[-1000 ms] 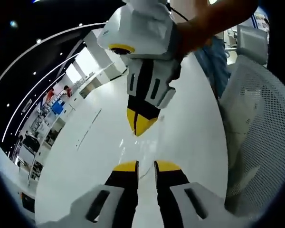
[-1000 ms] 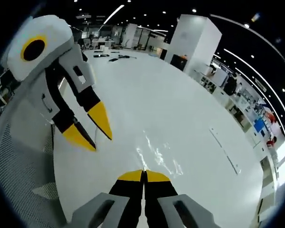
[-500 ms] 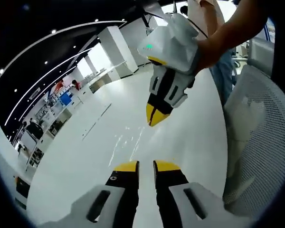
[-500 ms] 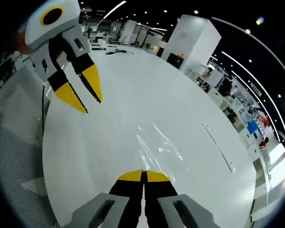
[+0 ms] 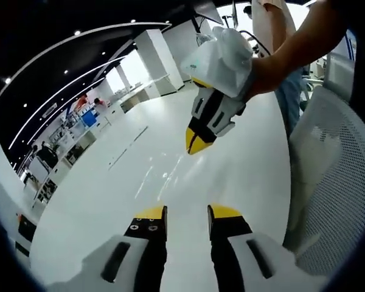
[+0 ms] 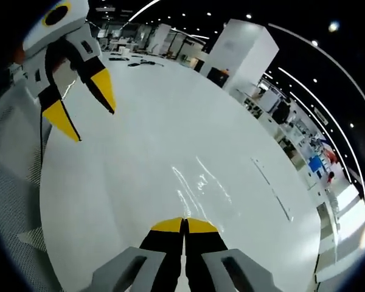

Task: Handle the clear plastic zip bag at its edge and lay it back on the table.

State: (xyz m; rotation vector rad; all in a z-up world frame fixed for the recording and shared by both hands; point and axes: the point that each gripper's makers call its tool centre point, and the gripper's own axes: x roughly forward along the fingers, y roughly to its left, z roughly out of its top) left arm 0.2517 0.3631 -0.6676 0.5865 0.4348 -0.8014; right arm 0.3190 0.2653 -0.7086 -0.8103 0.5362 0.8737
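The clear plastic zip bag [image 6: 199, 185] shows only as faint glints and creases over the white table [image 6: 140, 140]. It starts right at the tips of my right gripper [image 6: 184, 225], which is shut, and the bag's near edge seems pinched in it. In the left gripper view, the right gripper [image 5: 193, 145] comes down from the upper right. The bag [image 5: 163, 177] trails below its yellow tips toward the table [image 5: 97, 201]. My left gripper [image 5: 187, 213] is open with nothing between its jaws. It also appears at the upper left of the right gripper view as the left gripper [image 6: 84, 104], well away from the bag.
A white mesh chair [image 5: 337, 182] stands close by the table's edge, seen again as the chair [image 6: 9, 152]. A person's arm [image 5: 292, 42] holds the right gripper. A thin seam line [image 6: 271, 191] crosses the tabletop, with open office space beyond it.
My left gripper's jaws have spread wider and it has drawn further from the right gripper. The right gripper stays shut, with the bag's glints still at its tips.
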